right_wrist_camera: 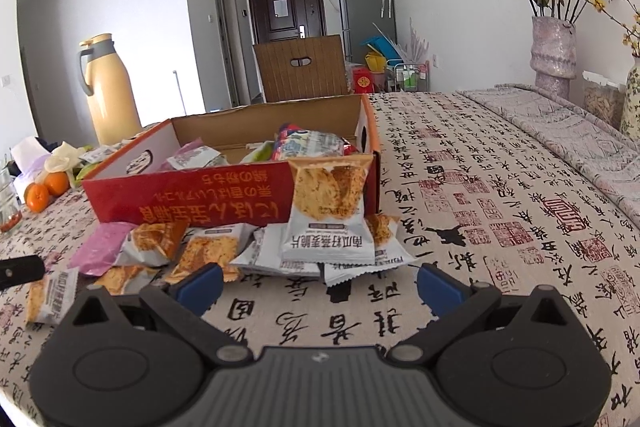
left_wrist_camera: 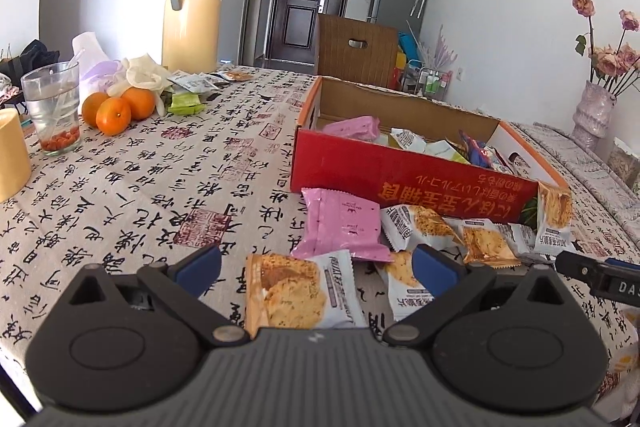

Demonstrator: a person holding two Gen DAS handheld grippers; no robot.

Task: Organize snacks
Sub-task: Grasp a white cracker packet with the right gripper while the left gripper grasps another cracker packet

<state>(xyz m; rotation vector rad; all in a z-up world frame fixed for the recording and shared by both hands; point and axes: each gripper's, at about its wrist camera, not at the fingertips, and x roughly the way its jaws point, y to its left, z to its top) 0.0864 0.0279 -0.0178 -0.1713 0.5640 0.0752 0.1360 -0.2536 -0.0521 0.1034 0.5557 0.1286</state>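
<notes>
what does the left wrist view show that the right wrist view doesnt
Only the left wrist view shows the cracker packet lying between the open left gripper and the yellow candle.

Only the right wrist view shows the open right gripper over bare tablecloth, and a second patterned vase.

Both show the red snack box, the pink packet before it, the cracker packet leaning on the box, the oranges, thermos and rose vase.

A home: fridge, entrance door, clothed dining table.
</notes>
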